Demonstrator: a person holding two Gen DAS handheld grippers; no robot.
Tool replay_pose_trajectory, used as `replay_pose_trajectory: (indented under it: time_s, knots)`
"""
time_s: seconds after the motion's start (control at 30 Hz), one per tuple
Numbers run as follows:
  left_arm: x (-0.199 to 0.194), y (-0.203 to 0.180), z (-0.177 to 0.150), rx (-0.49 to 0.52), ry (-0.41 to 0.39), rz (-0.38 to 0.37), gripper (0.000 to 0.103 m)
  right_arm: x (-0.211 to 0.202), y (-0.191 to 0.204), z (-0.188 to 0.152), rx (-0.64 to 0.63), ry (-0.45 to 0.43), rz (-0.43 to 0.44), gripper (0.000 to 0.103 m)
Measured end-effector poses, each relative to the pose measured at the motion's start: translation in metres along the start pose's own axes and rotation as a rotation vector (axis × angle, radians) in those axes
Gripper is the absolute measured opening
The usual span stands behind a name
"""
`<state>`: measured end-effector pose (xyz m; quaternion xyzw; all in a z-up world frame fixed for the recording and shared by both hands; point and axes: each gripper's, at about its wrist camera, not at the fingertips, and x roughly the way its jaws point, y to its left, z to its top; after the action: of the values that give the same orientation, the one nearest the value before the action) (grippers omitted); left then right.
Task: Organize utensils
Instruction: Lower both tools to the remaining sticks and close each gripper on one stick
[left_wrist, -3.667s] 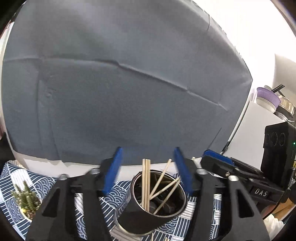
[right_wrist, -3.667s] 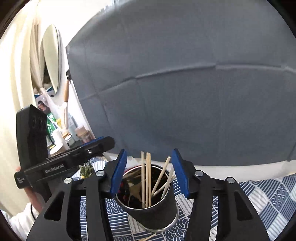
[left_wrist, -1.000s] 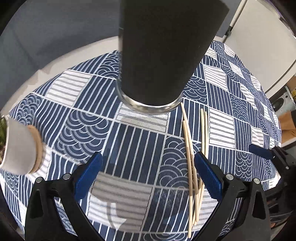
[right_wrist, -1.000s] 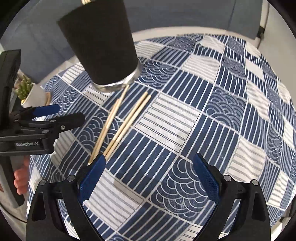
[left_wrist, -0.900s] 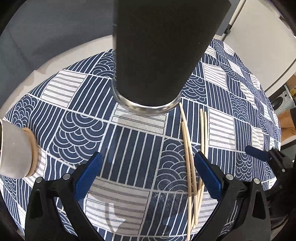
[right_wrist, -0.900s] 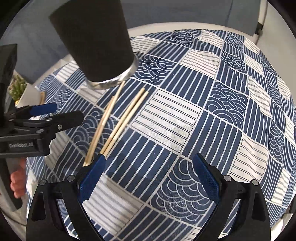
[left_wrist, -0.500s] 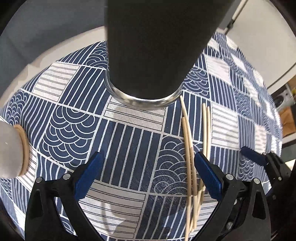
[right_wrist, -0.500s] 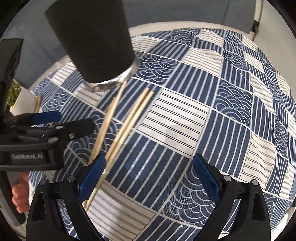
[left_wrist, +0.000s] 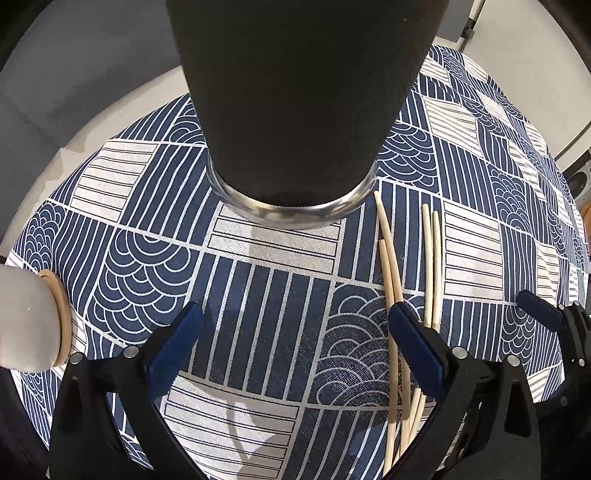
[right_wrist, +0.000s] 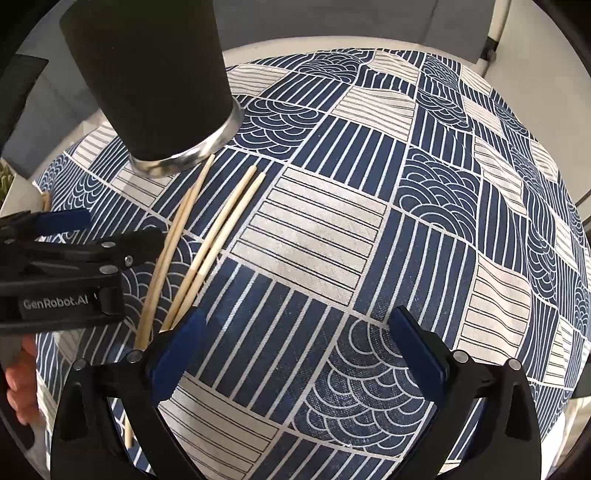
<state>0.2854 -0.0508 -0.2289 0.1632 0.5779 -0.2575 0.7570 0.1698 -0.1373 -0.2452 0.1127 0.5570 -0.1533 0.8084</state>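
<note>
Lying on the blue and white patterned tablecloth (right_wrist: 321, 236), the four wooden chopsticks (right_wrist: 207, 240) are in two loose pairs, with their thin ends toward the black cup (right_wrist: 147, 74); the nearest tip is just beside the cup's shiny metal base. The cup stands upright on the cloth. My left gripper (left_wrist: 295, 339) is wide open and holds nothing; its right finger is over the thicker part of the chopsticks (left_wrist: 391, 266). My right gripper (right_wrist: 295, 339) is also wide open and empty, and its left finger is near the thick ends of the sticks. At the left edge of the left view, I see a white pot (left_wrist: 26, 321) on a wooden coaster (left_wrist: 61, 317).
</note>
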Motion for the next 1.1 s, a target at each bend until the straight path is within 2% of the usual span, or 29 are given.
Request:
replay_pose_trajectory:
  time_s: [0.13, 0.3, 0.4, 0.5, 0.63, 0.8, 1.1]
  knots:
    - [0.0, 0.003, 0.003, -0.01, 0.0, -0.031, 0.097, 0.003, 0.001, 0.002, 0.001, 0.0, 0.003, 0.095]
    - [0.003, 0.0, 0.009, -0.015, 0.026, -0.02, 0.097, -0.004, -0.003, 0.0, 0.051, -0.04, 0.098, 0.096]
    - [0.009, -0.011, 0.017, -0.007, 0.037, 0.009, 0.097, -0.004, 0.003, -0.001, 0.057, -0.05, 0.087, 0.096]
    - [0.016, -0.022, 0.024, 0.037, 0.061, 0.028, 0.098, -0.004, 0.015, -0.002, -0.007, -0.063, 0.042, 0.095]
    - [0.022, -0.03, 0.03, 0.018, 0.083, 0.06, 0.099, -0.004, 0.012, 0.001, 0.026, -0.033, 0.042, 0.096]
    - [0.021, -0.028, 0.028, 0.023, 0.084, 0.054, 0.099, -0.004, 0.008, 0.001, 0.023, -0.017, 0.035, 0.095]
    - [0.011, 0.0, 0.013, -0.014, 0.079, 0.063, 0.099, -0.004, 0.01, 0.002, 0.075, 0.006, 0.014, 0.097]
